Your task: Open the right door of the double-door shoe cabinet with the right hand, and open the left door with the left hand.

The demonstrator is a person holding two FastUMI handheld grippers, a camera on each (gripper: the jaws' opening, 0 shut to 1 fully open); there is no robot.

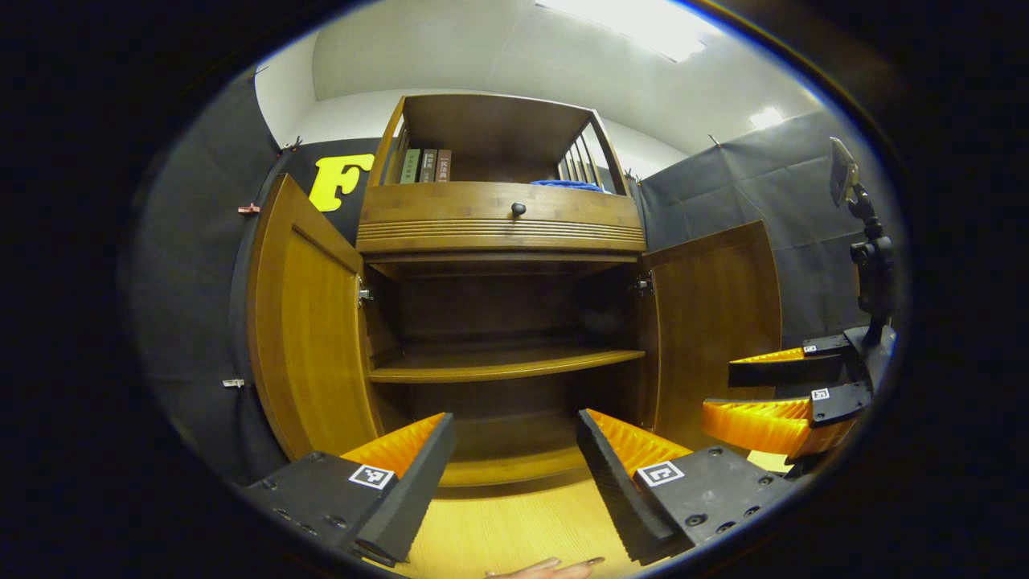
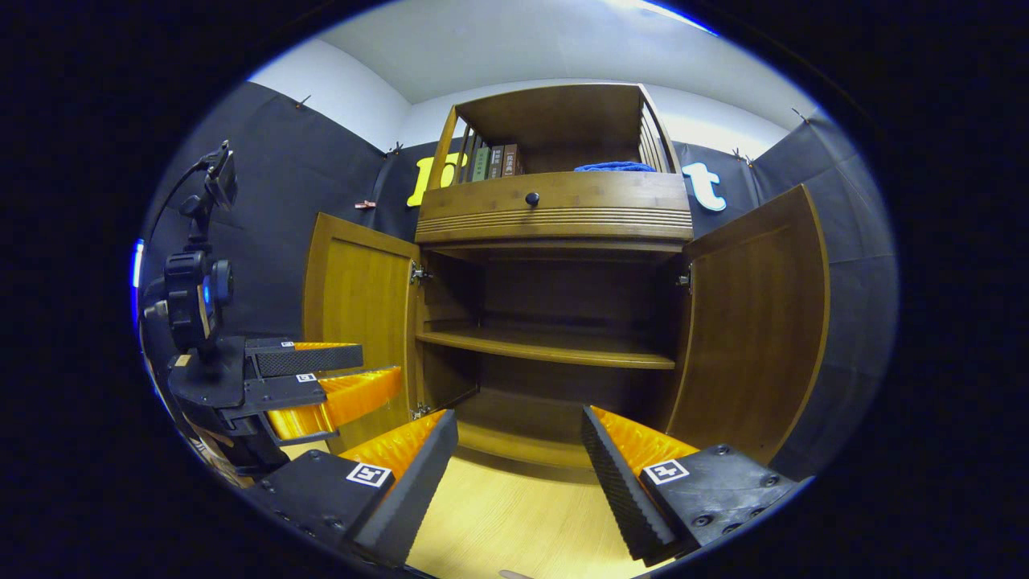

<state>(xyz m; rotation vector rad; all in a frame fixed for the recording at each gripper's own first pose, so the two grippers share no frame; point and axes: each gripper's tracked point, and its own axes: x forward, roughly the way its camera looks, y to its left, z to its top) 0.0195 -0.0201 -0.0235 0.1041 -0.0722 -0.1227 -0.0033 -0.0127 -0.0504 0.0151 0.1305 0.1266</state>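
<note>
The left gripper (image 1: 514, 458) hangs low before the shoe cabinet (image 1: 502, 233), jaws wide and holding nothing. The right gripper (image 2: 518, 458) beside it is the same, jaws spread and empty. Ahead, the left door (image 1: 305, 338) and right door (image 2: 756, 322) both stand swung open, baring a shelf (image 2: 547, 346) inside. Books (image 2: 494, 161) stand in the top compartment.

Black cloth walls (image 1: 804, 185) enclose the booth under a white ceiling (image 1: 498, 48) with a bright light panel (image 1: 635, 24); the floor (image 2: 514, 515) is pale wood
</note>
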